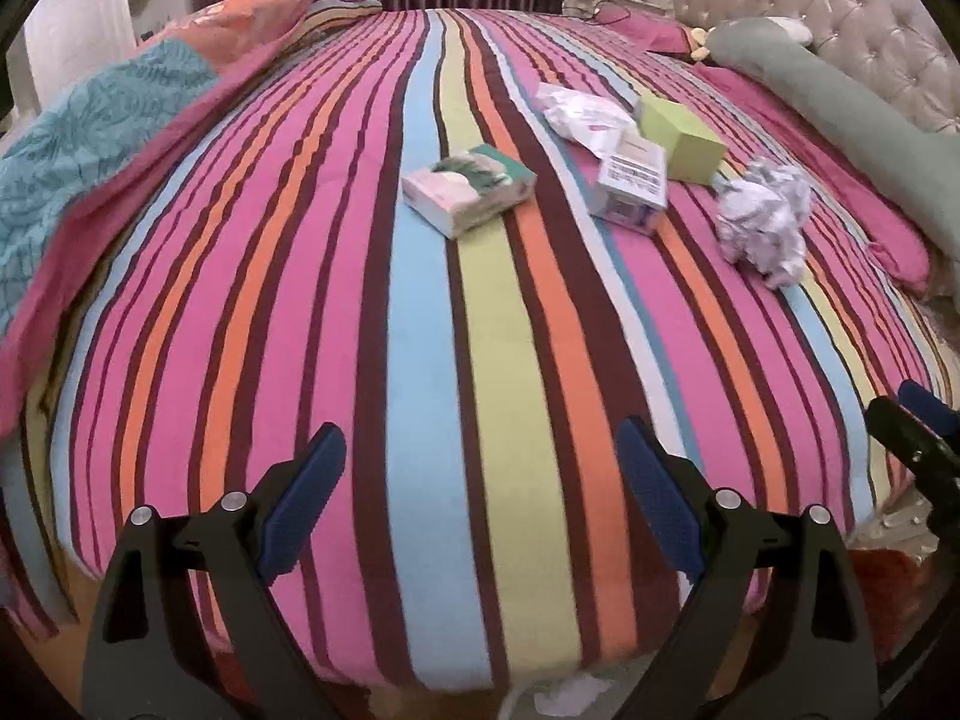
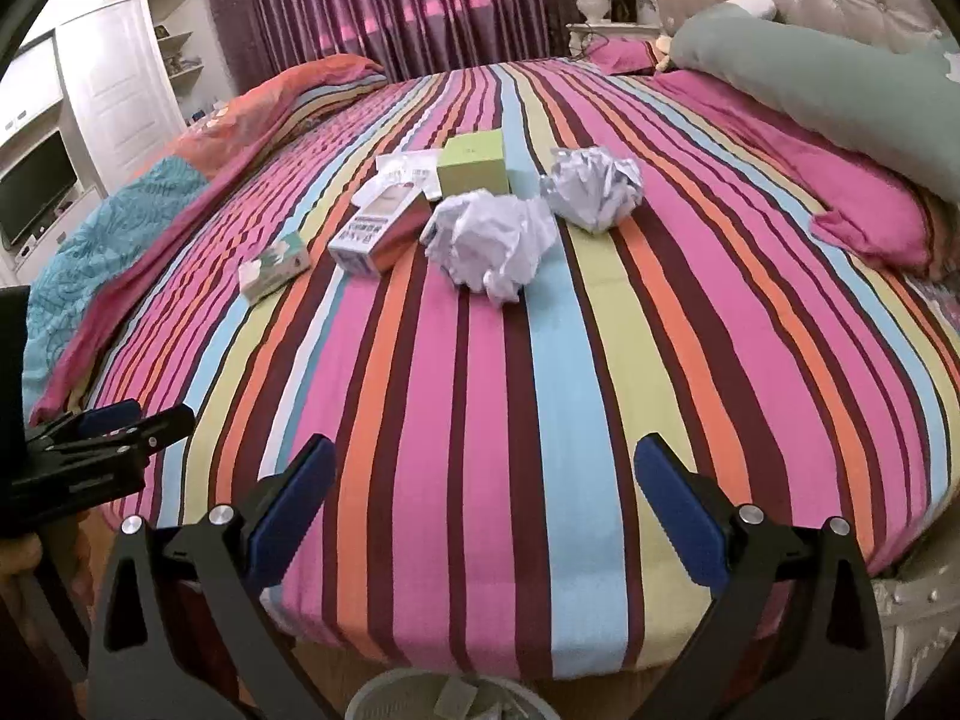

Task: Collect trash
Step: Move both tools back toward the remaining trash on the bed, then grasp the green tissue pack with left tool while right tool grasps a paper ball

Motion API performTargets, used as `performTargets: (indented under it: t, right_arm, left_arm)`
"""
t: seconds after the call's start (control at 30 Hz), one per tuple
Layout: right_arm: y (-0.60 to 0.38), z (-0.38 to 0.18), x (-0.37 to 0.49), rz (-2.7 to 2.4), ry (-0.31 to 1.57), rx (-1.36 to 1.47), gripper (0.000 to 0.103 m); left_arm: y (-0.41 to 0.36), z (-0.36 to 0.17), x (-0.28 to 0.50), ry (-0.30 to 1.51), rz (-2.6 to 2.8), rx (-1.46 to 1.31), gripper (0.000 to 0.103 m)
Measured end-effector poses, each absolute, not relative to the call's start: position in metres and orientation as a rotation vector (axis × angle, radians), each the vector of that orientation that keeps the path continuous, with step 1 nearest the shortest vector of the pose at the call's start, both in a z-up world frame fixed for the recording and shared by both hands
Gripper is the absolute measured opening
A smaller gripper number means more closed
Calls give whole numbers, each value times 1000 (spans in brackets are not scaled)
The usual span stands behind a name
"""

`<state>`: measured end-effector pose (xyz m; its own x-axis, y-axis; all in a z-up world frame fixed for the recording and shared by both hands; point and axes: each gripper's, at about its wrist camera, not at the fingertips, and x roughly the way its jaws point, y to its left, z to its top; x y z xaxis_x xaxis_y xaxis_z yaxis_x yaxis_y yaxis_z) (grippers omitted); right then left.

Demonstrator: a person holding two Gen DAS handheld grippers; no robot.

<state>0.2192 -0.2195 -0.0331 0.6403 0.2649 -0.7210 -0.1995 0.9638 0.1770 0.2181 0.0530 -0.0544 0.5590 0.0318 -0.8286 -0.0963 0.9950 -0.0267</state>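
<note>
The left claw (image 1: 480, 504) is hanging over the foot of the bed (image 1: 420, 312) with its blue pads spread wide apart and nothing between them. The right claw (image 2: 486, 507) is doing the same just beside it, jaws standing wide and empty above the striped cover.

Further up the bed the trash is lying in a loose cluster. Nearest the right claw a crumpled paper ball (image 2: 489, 243) is sitting on the stripes, with a second paper ball (image 2: 591, 186) just behind it and to its right. A white carton (image 2: 381, 231) is lying on its side touching or nearly touching the first ball, and a green box (image 2: 471, 165) is standing upright behind it. A small tissue pack (image 1: 468, 189) is resting apart from the others, toward the folded quilt (image 1: 90, 138). Something white and crinkled (image 1: 576, 111), perhaps a wrapper, is lying behind the carton.

Below the bed's edge a pale mesh bin (image 2: 450, 699) is showing.
</note>
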Motion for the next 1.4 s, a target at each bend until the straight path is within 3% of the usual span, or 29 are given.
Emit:
performTargets:
  t: [0.87,1.4]
  right_arm:
    - [-188,-39,302,317,870,40,95]
    - [-188,-55,343,266,892,22,95]
  left_arm:
    - [72,-62,352,955,-70,218,89]
    - [66,-84,401,1020,-27,232,89]
